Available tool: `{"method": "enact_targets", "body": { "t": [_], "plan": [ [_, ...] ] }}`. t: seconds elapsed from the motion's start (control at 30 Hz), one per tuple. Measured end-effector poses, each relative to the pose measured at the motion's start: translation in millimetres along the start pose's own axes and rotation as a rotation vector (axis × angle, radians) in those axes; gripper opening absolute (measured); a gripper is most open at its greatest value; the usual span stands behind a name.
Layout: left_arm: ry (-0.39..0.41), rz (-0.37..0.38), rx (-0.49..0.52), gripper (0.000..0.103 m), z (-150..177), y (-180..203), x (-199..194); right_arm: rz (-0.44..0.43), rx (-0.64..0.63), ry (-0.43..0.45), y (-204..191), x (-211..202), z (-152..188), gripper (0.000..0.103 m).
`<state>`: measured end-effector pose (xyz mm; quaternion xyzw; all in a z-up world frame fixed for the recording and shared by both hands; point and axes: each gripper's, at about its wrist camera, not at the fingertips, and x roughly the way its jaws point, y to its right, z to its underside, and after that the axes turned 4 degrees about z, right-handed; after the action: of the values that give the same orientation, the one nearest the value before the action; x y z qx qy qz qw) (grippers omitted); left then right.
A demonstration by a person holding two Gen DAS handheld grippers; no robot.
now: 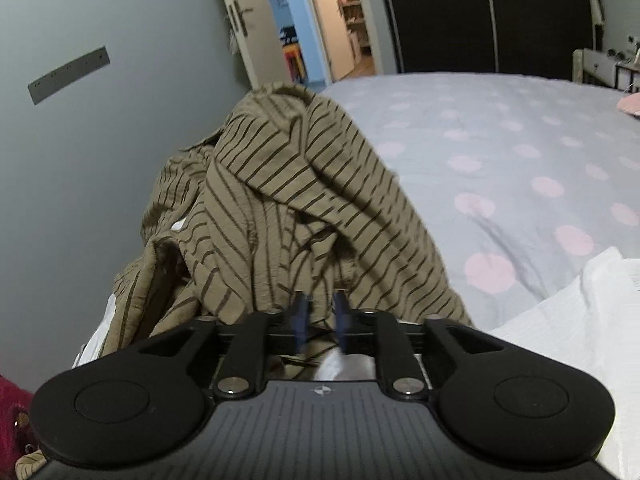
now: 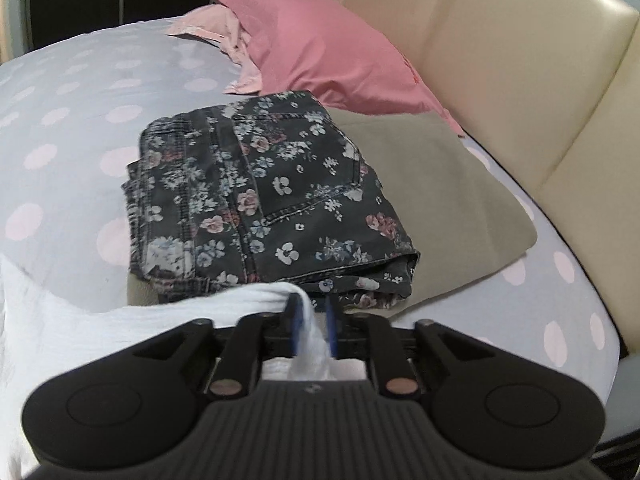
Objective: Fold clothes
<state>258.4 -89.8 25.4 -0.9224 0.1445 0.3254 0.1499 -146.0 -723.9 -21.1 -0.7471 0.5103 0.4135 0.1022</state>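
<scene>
Right hand-held gripper (image 2: pixel 313 320) pinches the white cloth (image 2: pixel 120 320) — left hand-held gripper (image 1: pixel 321 312) narrowly parted, grip unclear.

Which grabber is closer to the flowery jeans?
Right. The right gripper sits just in front of the folded flowery jeans, pinching a white cloth. The left gripper faces a striped brown shirt; no jeans show in its view.

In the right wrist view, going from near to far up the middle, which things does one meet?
right gripper → white garment → floral jeans → pink pillow
</scene>
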Motion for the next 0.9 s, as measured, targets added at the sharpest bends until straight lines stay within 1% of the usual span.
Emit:
{"method": "enact_targets", "body": {
  "t": [0.03,0.1,0.17,0.3,0.4,0.5,0.63,0.67,0.7,0.77,0.9],
  "plan": [
    [0.012,0.012,0.0,0.02,2,2,-6,-0.012,-0.009,0.007,-1,-6,3,0.019],
    [0.004,0.052,0.024,0.021,11,10,-17,-0.057,-0.029,0.018,-4,-21,11,0.02],
    [-0.011,0.094,0.052,0.022,21,18,-28,-0.114,-0.05,0.027,-8,-38,21,0.027],
    [-0.04,0.178,0.109,0.024,40,35,-51,-0.246,-0.113,0.029,-21,-75,53,0.033],
    [-0.07,0.243,0.156,0.029,57,47,-67,-0.33,-0.161,-0.002,-33,-95,82,0.034],
    [-0.127,0.311,0.219,0.031,86,60,-82,-0.414,-0.209,-0.033,-45,-116,112,0.035],
    [-0.183,0.388,0.285,0.032,123,74,-100,-0.526,-0.273,-0.074,-61,-143,151,0.037],
    [-0.194,0.407,0.306,0.034,131,77,-105,-0.551,-0.286,-0.085,-65,-148,160,0.037],
    [-0.204,0.425,0.329,0.043,139,80,-110,-0.569,-0.293,-0.099,-67,-151,169,0.037],
    [-0.224,0.459,0.37,0.048,156,85,-117,-0.602,-0.304,-0.13,-73,-156,187,0.039],
    [-0.277,0.518,0.434,0.048,187,94,-125,-0.614,-0.356,-0.183,-83,-160,222,0.039]
  ]
}}
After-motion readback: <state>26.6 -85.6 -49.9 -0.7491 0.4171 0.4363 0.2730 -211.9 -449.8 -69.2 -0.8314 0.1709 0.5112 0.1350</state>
